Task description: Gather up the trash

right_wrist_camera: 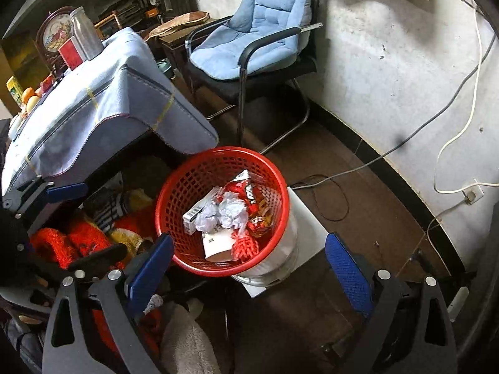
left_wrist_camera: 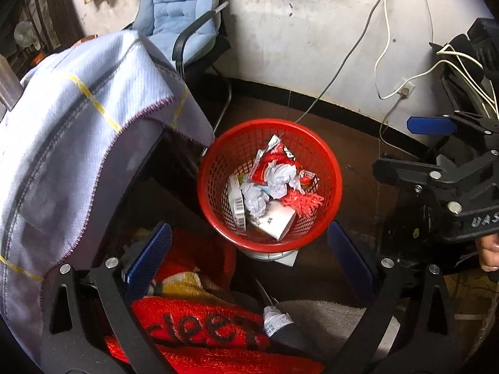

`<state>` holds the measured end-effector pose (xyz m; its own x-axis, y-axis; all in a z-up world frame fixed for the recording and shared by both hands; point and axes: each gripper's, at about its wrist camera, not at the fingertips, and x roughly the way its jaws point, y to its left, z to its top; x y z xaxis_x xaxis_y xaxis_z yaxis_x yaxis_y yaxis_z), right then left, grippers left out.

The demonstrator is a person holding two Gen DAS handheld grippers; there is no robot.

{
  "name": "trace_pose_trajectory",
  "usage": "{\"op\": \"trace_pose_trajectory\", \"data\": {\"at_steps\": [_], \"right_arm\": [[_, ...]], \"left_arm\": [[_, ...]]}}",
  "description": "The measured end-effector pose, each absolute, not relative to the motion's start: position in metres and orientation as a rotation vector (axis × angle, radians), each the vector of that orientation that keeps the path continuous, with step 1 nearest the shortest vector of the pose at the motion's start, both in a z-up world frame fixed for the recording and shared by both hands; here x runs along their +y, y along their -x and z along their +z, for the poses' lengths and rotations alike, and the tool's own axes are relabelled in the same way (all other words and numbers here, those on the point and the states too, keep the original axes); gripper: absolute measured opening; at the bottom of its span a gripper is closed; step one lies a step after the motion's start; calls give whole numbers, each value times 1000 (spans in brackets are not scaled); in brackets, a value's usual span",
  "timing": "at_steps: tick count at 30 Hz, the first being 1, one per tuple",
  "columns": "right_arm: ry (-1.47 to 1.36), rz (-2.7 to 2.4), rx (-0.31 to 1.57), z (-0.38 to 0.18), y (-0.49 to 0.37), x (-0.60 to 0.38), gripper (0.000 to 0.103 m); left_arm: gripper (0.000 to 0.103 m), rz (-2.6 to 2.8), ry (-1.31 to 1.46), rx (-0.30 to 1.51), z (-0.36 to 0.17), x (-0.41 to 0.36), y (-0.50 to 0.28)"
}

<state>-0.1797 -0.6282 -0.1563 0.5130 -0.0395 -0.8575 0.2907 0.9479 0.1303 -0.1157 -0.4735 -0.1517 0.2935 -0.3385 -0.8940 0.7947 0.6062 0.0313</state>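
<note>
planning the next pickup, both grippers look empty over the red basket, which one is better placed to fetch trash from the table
Left, probably. The left gripper hangs open and empty beside the cloth-covered table. The right gripper, also open, sits on the basket's far side.

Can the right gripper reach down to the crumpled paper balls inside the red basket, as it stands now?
Probably yes. The right gripper has its jaws open and empty above the red basket, whose top is uncovered. The paper balls lie on top of the trash.

Red mesh basket (left_wrist_camera: 218, 168) upright on floor; contains 2 crumpled paper balls (left_wrist_camera: 282, 178), red wrapper (left_wrist_camera: 280, 155), white box (left_wrist_camera: 277, 222).
</note>
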Motion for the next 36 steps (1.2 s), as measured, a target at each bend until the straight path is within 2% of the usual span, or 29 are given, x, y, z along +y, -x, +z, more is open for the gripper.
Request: {"op": "trace_pose_trajectory", "data": {"at_steps": [12,36], "right_arm": [[-151,-199,938,-121,188,-615,96],[-192,-188,993,-138,182,-619,96]], "left_arm": [[96,-788,-531,989,-149,-472,116],[96,-794,-548,977,-152,-475,118]]}}
